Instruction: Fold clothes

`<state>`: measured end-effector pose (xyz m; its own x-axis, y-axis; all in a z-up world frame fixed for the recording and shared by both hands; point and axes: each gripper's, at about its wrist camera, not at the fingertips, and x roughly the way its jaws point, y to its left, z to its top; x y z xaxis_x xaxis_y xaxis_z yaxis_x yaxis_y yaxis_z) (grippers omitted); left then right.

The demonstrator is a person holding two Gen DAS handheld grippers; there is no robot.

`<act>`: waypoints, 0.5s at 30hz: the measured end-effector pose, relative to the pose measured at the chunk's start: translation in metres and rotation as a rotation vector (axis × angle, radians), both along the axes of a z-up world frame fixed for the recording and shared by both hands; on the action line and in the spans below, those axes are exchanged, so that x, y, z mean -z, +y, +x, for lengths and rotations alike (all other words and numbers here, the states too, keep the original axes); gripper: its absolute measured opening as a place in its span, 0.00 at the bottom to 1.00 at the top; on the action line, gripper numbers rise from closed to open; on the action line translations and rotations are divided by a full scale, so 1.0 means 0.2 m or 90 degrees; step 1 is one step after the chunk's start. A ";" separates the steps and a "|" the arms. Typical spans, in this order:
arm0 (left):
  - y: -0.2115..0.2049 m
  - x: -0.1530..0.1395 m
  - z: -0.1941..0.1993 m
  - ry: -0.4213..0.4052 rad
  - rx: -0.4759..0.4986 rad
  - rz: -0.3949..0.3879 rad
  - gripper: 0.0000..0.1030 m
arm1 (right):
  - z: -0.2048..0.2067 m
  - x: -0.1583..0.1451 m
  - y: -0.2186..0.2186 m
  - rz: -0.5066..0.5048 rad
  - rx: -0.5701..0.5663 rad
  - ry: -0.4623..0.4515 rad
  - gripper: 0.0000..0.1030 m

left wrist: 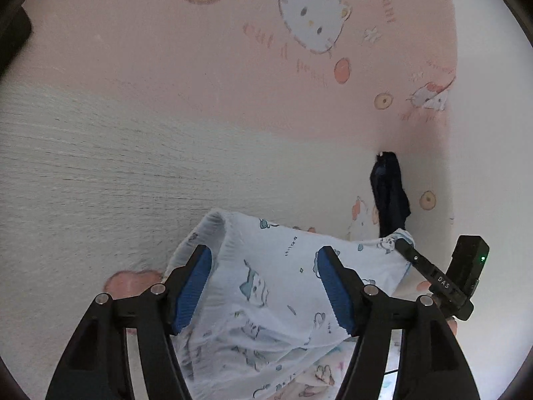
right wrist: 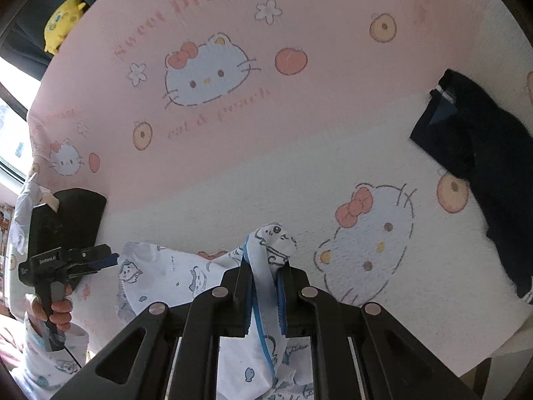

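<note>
The left gripper [left wrist: 265,285] stands with its blue pads [left wrist: 193,288] spread apart; the garment [left wrist: 266,300] lies under and between them, unpinched. The garment, pale blue with cartoon prints, is spread partly on the pink-and-white bedsheet [right wrist: 266,153]. The right gripper [right wrist: 265,291] has its jaws pressed together on a bunched edge of the garment, which rises above the fingertips. At the right, a dark garment [right wrist: 483,153] lies on the bedsheet, well apart.
</note>
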<state>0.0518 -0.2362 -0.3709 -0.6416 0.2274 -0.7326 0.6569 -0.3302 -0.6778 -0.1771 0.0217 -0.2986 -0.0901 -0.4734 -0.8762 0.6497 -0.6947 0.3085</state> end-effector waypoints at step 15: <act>0.01 0.12 -0.11 -0.067 -0.020 -0.020 0.29 | -0.05 0.15 -0.07 0.045 -0.016 -0.019 0.10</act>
<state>0.0290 -0.2341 -0.3943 -0.5670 0.1837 -0.8030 0.7347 -0.3279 -0.5939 -0.1863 0.0067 -0.3276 -0.0520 -0.4119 -0.9098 0.6581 -0.6994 0.2790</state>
